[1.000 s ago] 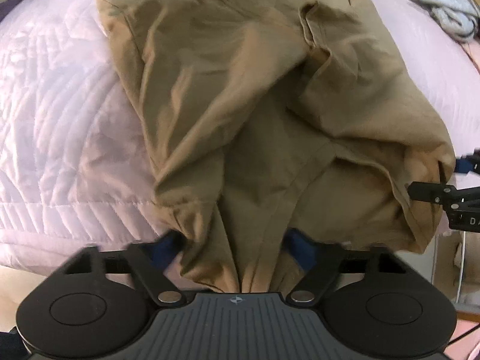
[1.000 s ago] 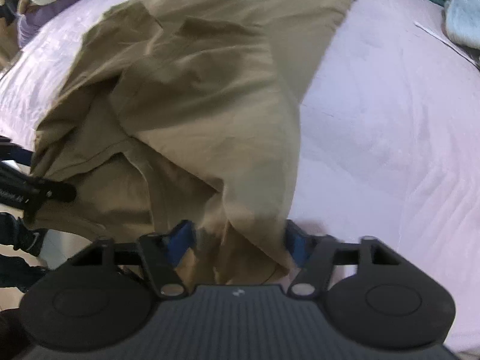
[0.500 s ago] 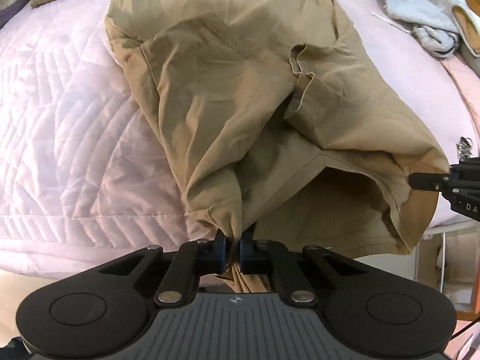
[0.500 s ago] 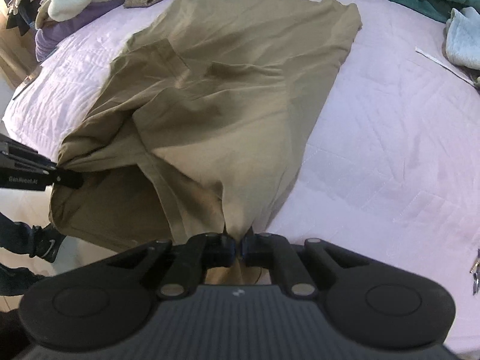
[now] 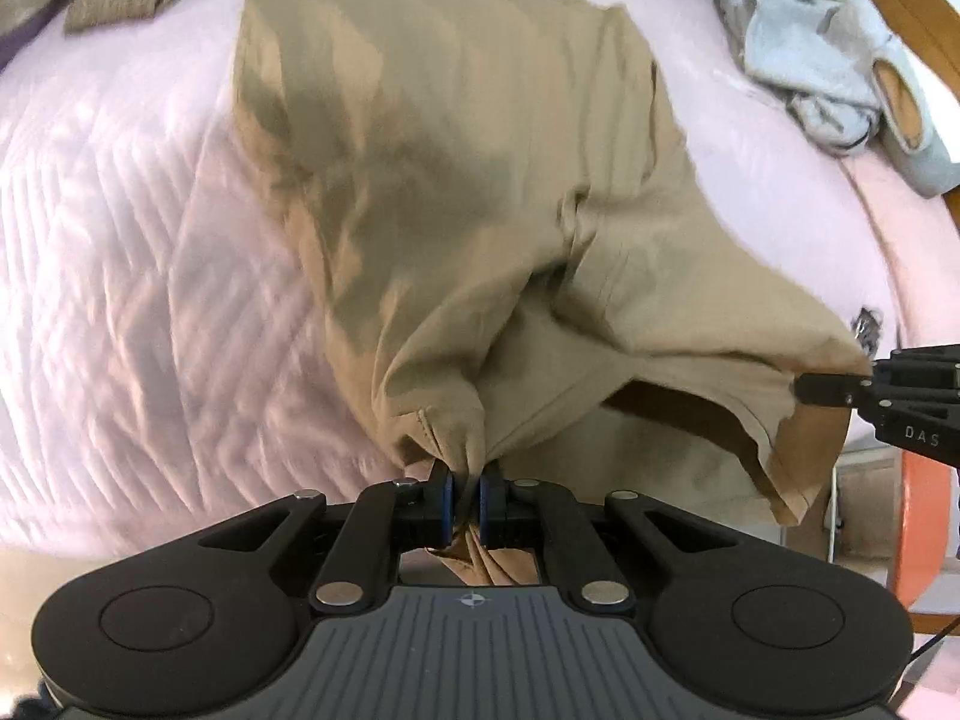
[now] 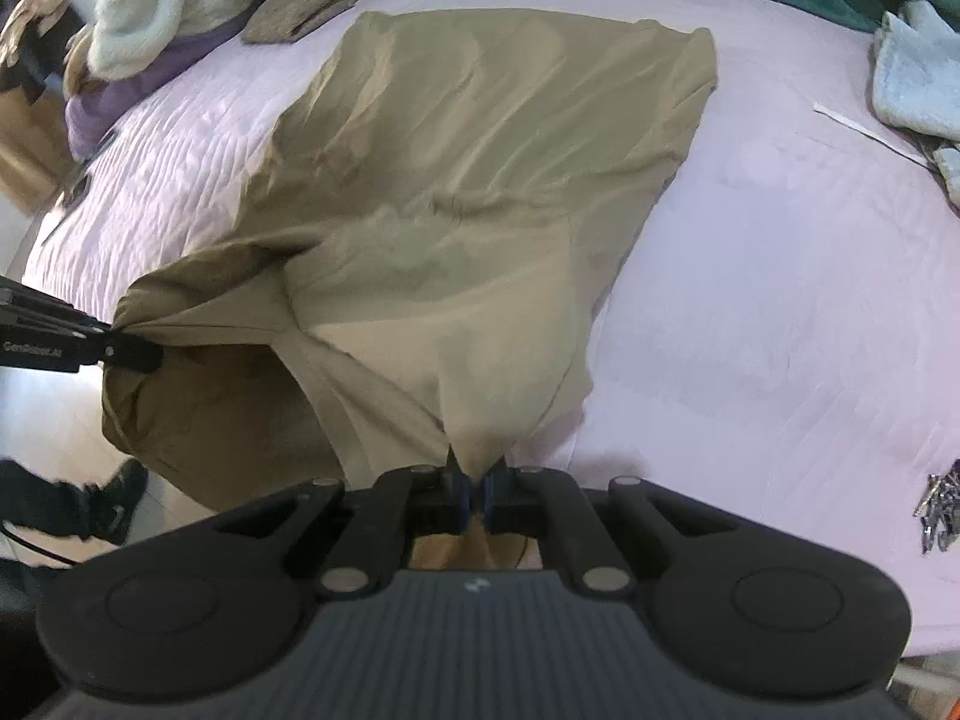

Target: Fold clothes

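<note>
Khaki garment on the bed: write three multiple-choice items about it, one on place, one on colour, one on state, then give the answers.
1. Where does the far end of the khaki garment lie?
A. On the pale pink quilt
B. On the floor
C. On a chair

2. What colour is the crumpled cloth at the upper right of the left wrist view?
A. Red
B. Light blue
C. Black

3. How is the near edge of the garment held?
A. By no gripper
B. By the left gripper only
C. By both, the right gripper too

Answers: 1 A, the far end lies spread flat on the quilt. 2 B, it shows pale blue beside the green bedding. 3 C, each gripper's pads are closed on a bunched corner.
</note>
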